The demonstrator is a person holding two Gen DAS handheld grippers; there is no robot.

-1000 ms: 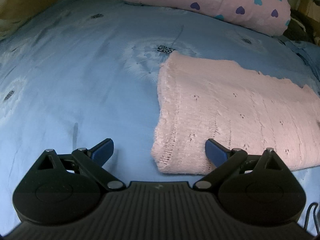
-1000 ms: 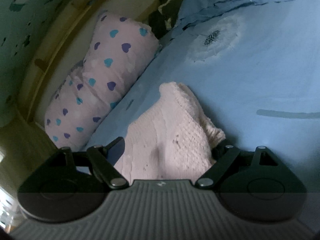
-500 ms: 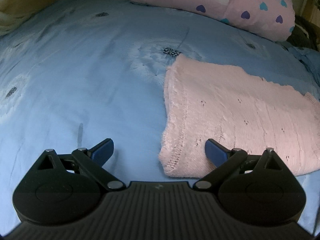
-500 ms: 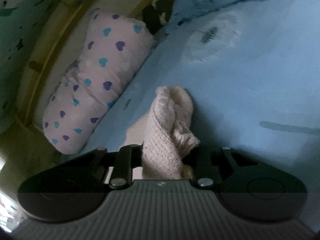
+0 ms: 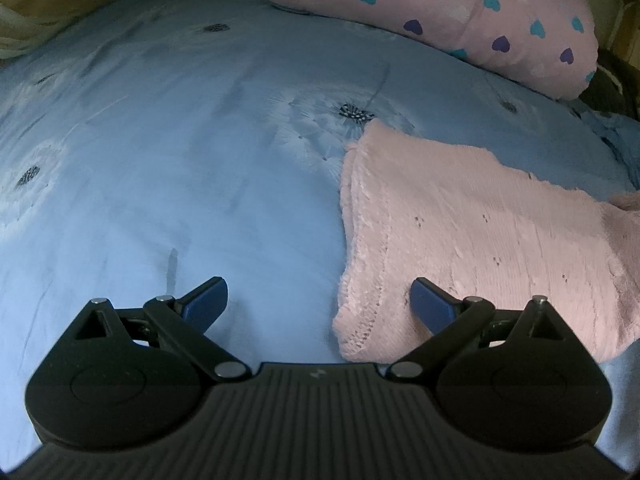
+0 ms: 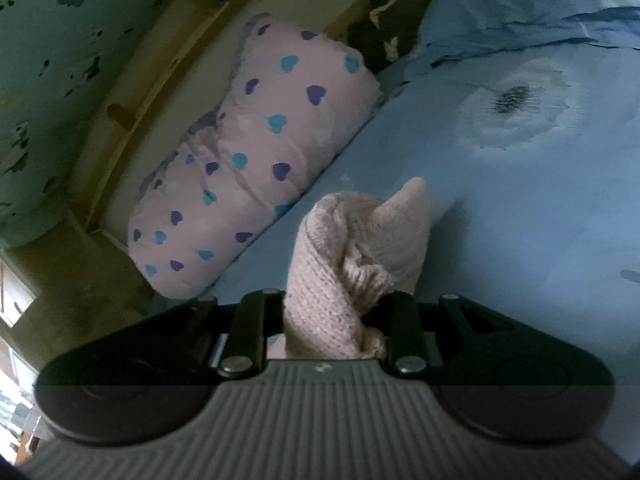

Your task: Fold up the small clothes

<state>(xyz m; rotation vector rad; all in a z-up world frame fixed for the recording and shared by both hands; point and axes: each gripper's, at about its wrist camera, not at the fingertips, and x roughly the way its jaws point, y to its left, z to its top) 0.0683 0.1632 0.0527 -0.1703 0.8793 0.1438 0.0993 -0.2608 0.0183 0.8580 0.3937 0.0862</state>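
A small pink knitted garment [image 5: 480,240] lies flat on the blue bed sheet [image 5: 180,140], right of centre in the left wrist view. My left gripper [image 5: 319,300] is open, low over the sheet, with the garment's near left corner between its fingers; its right finger [image 5: 430,304] rests over the knit. My right gripper [image 6: 330,320] is shut on a bunched end of the same pink garment [image 6: 344,264], which stands up between its jaws above the sheet.
A pink pillow with blue and purple hearts [image 5: 460,12] lies along the far edge of the bed; it also shows in the right wrist view [image 6: 260,152]. Dark clothing [image 6: 384,32] and a wooden bed frame [image 6: 132,92] sit behind it. A rumpled blue cover [image 6: 520,20] lies far right.
My right gripper closed on the garment's end and lifted it, bunching the knit. My left gripper stayed open and drew back slightly from the garment's corner.
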